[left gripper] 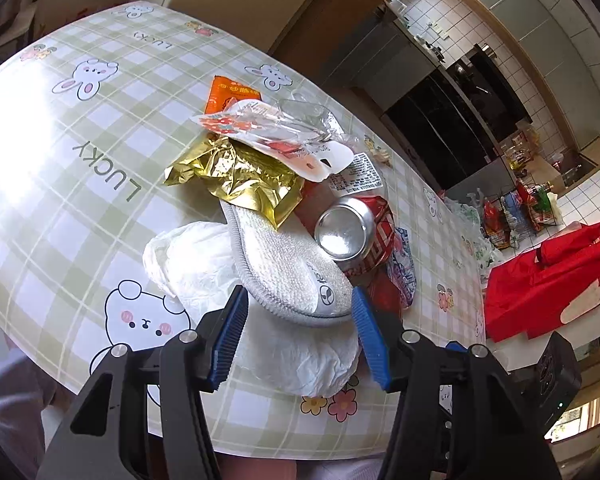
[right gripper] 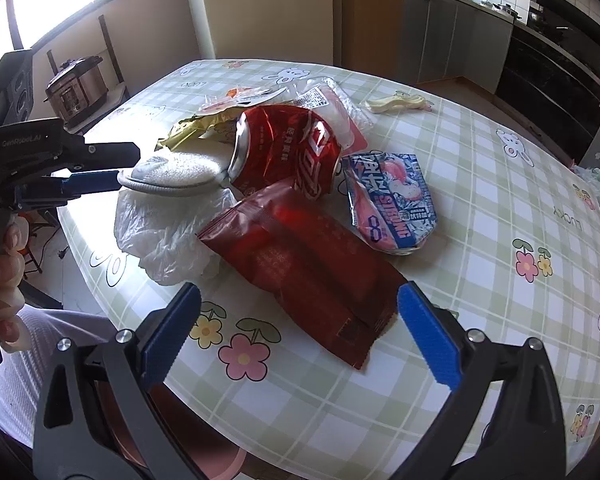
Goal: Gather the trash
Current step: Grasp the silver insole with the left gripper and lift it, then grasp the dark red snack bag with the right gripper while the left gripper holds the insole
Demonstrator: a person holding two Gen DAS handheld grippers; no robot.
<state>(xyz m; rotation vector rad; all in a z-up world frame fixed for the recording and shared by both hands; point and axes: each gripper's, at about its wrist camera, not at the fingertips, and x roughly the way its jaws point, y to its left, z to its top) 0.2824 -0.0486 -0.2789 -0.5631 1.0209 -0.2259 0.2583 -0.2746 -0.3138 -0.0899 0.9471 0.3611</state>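
Observation:
A heap of trash lies on the checked tablecloth (left gripper: 80, 184). A white insole (left gripper: 284, 272) lies on a crumpled white plastic bag (left gripper: 292, 352), next to a crushed red can (left gripper: 356, 236), a gold wrapper (left gripper: 240, 176) and a clear packet (left gripper: 276, 128). My left gripper (left gripper: 300, 336) is open, its blue pads either side of the insole's near end. My right gripper (right gripper: 296, 332) is open around the near end of a dark red wrapper (right gripper: 308, 272). The can (right gripper: 288, 152), insole (right gripper: 172, 172) and a blue-pink flattened carton (right gripper: 388, 200) lie beyond. The left gripper (right gripper: 88, 180) shows at the left.
A red bag (left gripper: 552, 280) lies on the floor to the right of the table. Kitchen cabinets and an oven (left gripper: 452, 120) stand beyond. A pressure cooker (right gripper: 76, 88) sits on a stand at the left. A pale wrapper (right gripper: 396, 104) lies at the table's far side.

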